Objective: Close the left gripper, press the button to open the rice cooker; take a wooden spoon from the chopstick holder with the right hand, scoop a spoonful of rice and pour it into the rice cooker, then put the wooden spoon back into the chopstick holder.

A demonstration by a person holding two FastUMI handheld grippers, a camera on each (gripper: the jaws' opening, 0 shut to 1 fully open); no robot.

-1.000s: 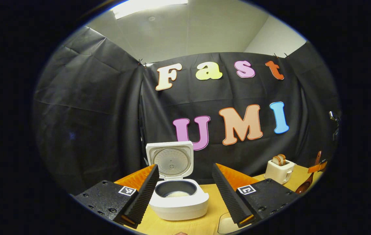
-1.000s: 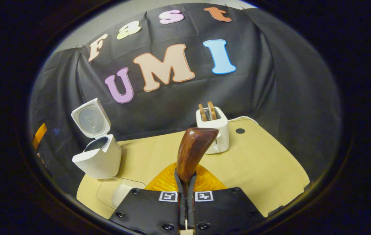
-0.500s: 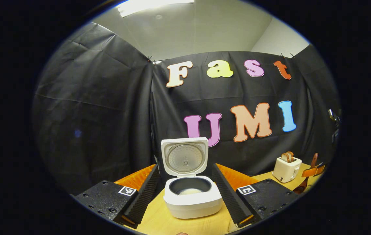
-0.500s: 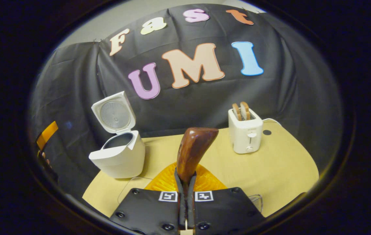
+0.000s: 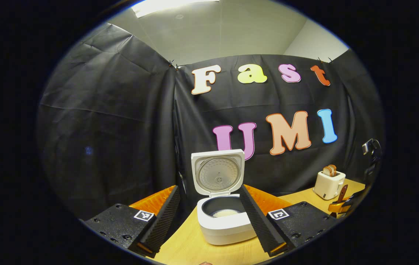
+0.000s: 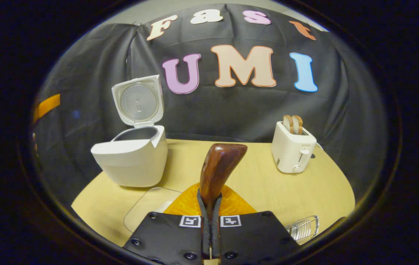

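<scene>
Both fingers of the right claw [image 6: 210, 206] clamp the spoon [image 6: 218, 167]; the cooker [image 6: 133, 156] sits ahead-left, lid up. Left claw [image 5: 209, 224] gapes before the cooker.

- Rounded white plastic rice cooker [image 6: 132, 162], dark grey inside.
- Glossy reddish-brown wooden spoon [image 6: 218, 169].
- Cream boxy toaster [image 6: 292, 151] right of the cooker, on the pale yellow wooden table [image 6: 261, 184].
</scene>
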